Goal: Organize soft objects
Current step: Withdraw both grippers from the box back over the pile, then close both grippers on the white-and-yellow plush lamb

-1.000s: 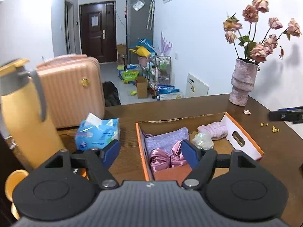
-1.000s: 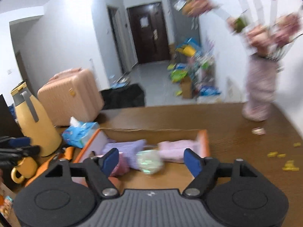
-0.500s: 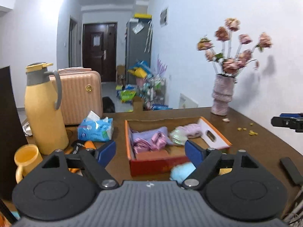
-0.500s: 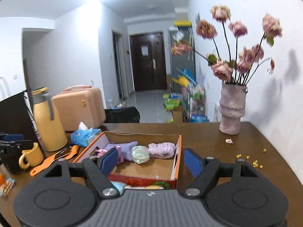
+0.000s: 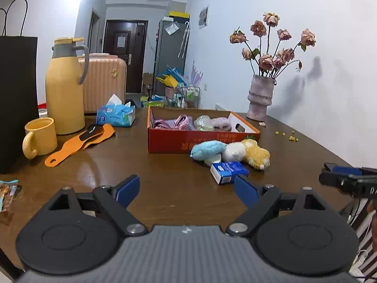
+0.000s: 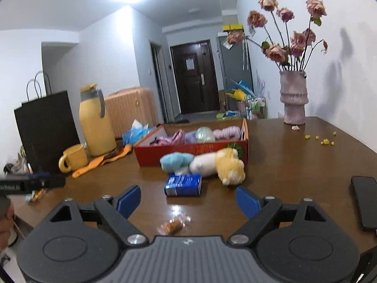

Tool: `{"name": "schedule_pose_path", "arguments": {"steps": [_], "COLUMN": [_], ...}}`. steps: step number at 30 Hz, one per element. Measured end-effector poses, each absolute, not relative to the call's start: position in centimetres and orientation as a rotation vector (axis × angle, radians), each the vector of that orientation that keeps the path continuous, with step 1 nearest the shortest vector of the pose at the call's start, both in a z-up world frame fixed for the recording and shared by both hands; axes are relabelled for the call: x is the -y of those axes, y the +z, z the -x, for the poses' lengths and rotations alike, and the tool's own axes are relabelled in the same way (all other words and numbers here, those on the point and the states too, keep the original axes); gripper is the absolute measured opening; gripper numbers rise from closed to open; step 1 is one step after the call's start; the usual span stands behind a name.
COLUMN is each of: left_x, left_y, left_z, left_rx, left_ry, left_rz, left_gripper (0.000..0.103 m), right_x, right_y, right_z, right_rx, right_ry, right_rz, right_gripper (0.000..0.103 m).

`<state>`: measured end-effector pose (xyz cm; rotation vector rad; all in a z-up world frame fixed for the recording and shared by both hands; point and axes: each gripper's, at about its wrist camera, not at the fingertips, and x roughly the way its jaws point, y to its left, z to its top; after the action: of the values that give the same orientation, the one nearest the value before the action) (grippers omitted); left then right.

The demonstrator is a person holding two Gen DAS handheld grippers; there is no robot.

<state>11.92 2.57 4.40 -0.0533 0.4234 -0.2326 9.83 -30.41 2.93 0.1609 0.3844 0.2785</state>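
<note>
An orange-red cardboard box [image 5: 183,139] [image 6: 188,152] stands mid-table and holds pink and purple soft items and a pale green ball [image 5: 203,123] [image 6: 204,134]. Against its near side lie three plush toys: blue [image 5: 207,149] [image 6: 175,161], white [image 5: 234,152] [image 6: 202,162] and yellow [image 5: 256,154] [image 6: 229,165]. A small blue packet [image 5: 228,169] [image 6: 183,185] lies just in front of them. My left gripper [image 5: 187,189] is open and empty, low over the table's near part. My right gripper [image 6: 188,200] is open and empty, short of the packet.
Left side: yellow thermos [image 5: 64,87], yellow mug [image 5: 40,138], orange shoehorn-like tool [image 5: 80,142], tissue pack [image 5: 115,115], black bag [image 5: 16,103]. A vase of dried roses [image 5: 260,99] stands at back right. A phone [image 6: 365,200] lies right; a snack wrapper [image 6: 173,225] lies near my right gripper.
Both grippers have pulled back from over the box toward the table's near edge and lowered. The plush toys and blue packet have come into view in front of the box.
</note>
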Motion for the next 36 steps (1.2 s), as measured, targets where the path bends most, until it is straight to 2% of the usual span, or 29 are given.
{"name": "schedule_pose_path", "arguments": {"steps": [9,18,23,24,25,29,36], "left_x": [0.1,6.2,8.8,9.2,9.6,10.8,14.4], "left_y": [1.3,0.2,-0.2,-0.3,-0.4,-0.8,-2.3], "left_z": [-17.0,-24.8,-28.1,-28.6,-29.1,-30.4,-32.8], "left_rx": [-0.543,-0.584,-0.610,-0.616,-0.621,-0.633,-0.709], "left_ry": [-0.295,-0.394,-0.412,-0.419,-0.426,-0.463,-0.600], "left_rz": [0.047,-0.030,-0.049,-0.049,-0.048,-0.023,0.037], "left_gripper": [0.092,0.092,0.091,0.091,0.090,0.083,0.068], "right_x": [30.7,31.3,30.8,30.9,31.0,32.7,36.1], "right_y": [0.3,-1.8,-3.4,-3.8,-4.3,-4.9,-5.4], "right_z": [-13.3,-25.8,-32.3,-33.2,-33.8,-31.9,-24.9], "right_rx": [-0.445,-0.496,-0.537,-0.550,-0.567,-0.563,-0.558], "right_ry": [0.233,0.155,0.153,0.161,0.181,0.185,0.120], "right_rz": [-0.155,-0.114,-0.121,-0.131,-0.153,-0.224,-0.344], "right_gripper": [0.087,0.084,0.070,0.058,0.050,0.048,0.051]}}
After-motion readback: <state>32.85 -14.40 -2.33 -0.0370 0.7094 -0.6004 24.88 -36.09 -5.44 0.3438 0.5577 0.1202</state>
